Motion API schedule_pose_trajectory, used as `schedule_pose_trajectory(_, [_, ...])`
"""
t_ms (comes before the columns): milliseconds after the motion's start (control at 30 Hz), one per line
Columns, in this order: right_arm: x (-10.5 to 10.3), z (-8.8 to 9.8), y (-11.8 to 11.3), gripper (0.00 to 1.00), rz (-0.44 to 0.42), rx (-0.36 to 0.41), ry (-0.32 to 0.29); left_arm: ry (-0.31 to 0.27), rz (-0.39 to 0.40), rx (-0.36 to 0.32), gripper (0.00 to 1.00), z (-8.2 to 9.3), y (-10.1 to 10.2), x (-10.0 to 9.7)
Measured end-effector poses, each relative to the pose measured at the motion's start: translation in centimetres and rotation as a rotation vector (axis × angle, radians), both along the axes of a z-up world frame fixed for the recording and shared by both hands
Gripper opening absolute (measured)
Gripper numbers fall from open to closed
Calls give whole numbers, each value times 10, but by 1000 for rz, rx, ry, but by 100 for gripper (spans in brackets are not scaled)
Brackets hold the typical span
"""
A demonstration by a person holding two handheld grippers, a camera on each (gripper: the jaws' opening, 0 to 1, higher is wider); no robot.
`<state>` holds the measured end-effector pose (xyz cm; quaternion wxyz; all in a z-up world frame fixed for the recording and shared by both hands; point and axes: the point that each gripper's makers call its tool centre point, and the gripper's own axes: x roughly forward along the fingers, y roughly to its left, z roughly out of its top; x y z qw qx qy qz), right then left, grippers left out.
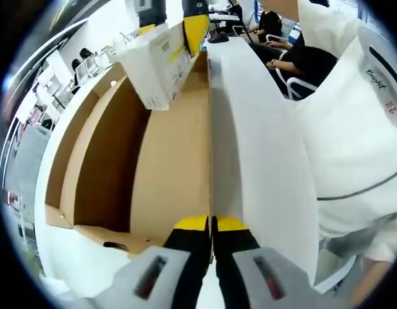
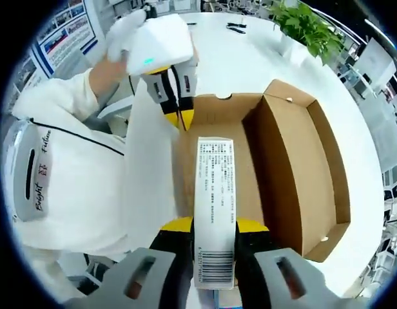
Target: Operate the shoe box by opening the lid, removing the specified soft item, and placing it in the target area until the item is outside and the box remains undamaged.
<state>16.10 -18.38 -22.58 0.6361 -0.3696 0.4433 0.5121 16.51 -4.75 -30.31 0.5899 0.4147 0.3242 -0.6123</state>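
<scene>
The open shoe box (image 2: 295, 167) lies on a white table (image 2: 250, 58) in an office — a green plant (image 2: 308, 26) stands beyond the box. The left gripper (image 1: 211, 224) pinches the raised white lid (image 1: 250, 148). The right gripper (image 2: 214, 225) clamps a white pack (image 2: 214, 193) — above the box's inside.

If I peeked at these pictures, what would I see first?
First, the big brown shoe box lying wide open on the white table. Its white lid stands up along one side, pinched at the edge by the left gripper. Over the open box, the right gripper grips a white packet with printed text and a barcode.
</scene>
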Motion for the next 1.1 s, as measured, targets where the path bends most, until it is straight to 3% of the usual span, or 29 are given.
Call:
schedule_pose_trajectory(167, [-9, 6, -5, 21, -11, 45, -15, 1, 1, -3, 1, 0, 0, 0])
schedule_pose_trajectory(467, [-26, 6, -22, 20, 8, 44, -25, 1, 2, 0, 1, 0, 0, 1])
schedule_pose_trajectory(533, [-36, 7, -23, 21, 104, 42, -40, 1, 3, 1, 1, 0, 0, 1])
schedule_pose_trajectory(600, [-42, 9, -23, 21, 99, 53, -19, 0, 2, 0, 1, 0, 0, 1])
schedule_pose_trajectory(800, [-49, 14, -25, 21, 145, 37, -56, -1, 2, -1, 1, 0, 0, 0])
schedule_pose_trajectory(967, [-53, 7, -33, 21, 181, -11, -69, -1, 2, -2, 1, 0, 0, 1])
schedule_pose_trajectory(1033, [-65, -2, -38, 21, 284, -27, -46, 0, 3, -2, 1, 0, 0, 1])
schedule_pose_trajectory(1100, [-71, -7, -40, 21, 263, -30, -19, 0, 3, -1, 1, 0, 0, 0])
